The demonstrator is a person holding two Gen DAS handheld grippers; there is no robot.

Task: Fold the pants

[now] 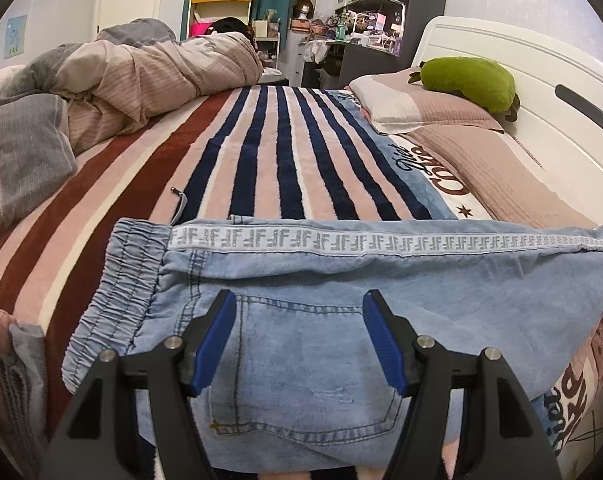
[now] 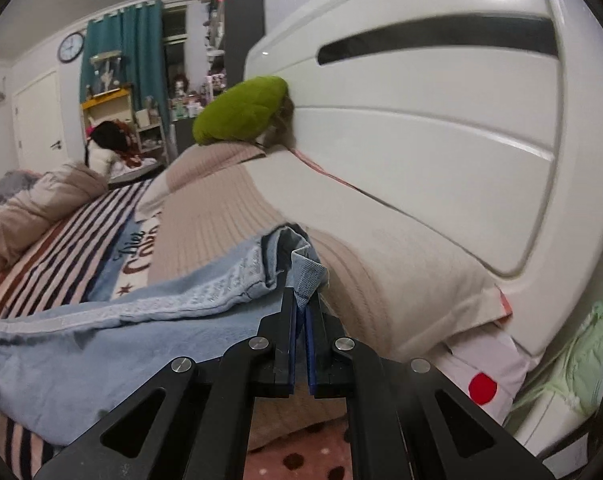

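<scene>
Light blue denim pants (image 1: 301, 340) lie across the striped blanket (image 1: 261, 152) on the bed, elastic waistband at the left, a white patterned side stripe along the far edge. My left gripper (image 1: 299, 300) is open just above the back pocket, holding nothing. My right gripper (image 2: 300, 300) is shut on the leg hems of the pants (image 2: 301, 256), holding them a little above the beige pillow (image 2: 229, 224) near the headboard. The leg (image 2: 101, 340) stretches away to the left.
A white headboard (image 2: 421, 140) stands close on the right. A green plush (image 1: 467, 82) sits on the pillows. A bunched duvet (image 1: 121, 88) lies at the far left of the bed. Shelves and a desk stand beyond the bed.
</scene>
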